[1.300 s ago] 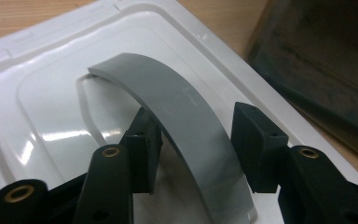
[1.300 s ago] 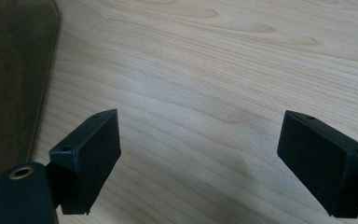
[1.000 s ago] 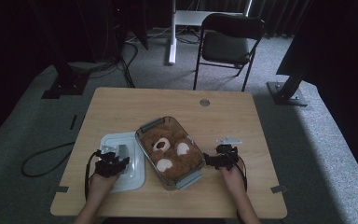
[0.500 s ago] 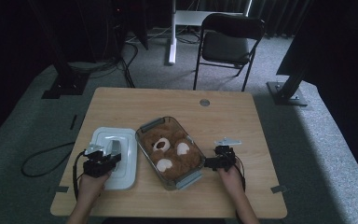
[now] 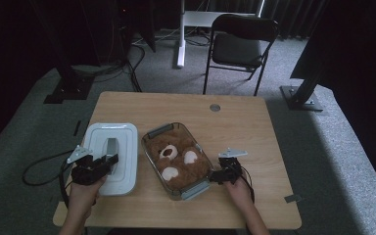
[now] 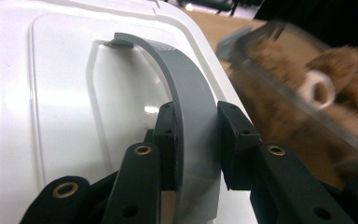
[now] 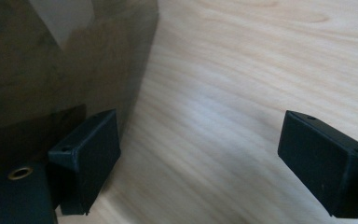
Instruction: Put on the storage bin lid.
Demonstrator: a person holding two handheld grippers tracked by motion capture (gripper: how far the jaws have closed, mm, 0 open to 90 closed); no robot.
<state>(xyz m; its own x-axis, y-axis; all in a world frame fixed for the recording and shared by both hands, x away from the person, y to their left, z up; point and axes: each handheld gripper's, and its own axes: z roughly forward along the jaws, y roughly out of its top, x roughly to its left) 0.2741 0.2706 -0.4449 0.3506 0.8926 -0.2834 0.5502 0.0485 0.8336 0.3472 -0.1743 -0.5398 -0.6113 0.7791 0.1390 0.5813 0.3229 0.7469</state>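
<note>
A white lid (image 5: 111,147) with a grey arched handle (image 5: 111,148) lies flat at the table's left. My left gripper (image 5: 106,161) is shut on that handle (image 6: 191,116), one jaw on each side of the strap, over the lid (image 6: 51,93). To the right of the lid stands a clear container (image 5: 152,132) holding a brown teddy bear (image 5: 178,159). My right gripper (image 5: 215,175) is open at the container's near right corner. Its jaws stand wide apart (image 7: 196,163), one fingertip (image 7: 93,149) against the clear wall (image 7: 65,60), nothing between them.
The wooden table (image 5: 235,127) has bare room behind and to the right of the container. A round grommet (image 5: 215,107) sits near the far edge. A folding chair (image 5: 240,44) stands beyond the table. The teddy bear (image 6: 317,88) shows through the container beside the lid.
My left gripper has drawn the lid leftward, away from the container, keeping hold of the handle. My right gripper has shifted slightly nearer the container's corner.
</note>
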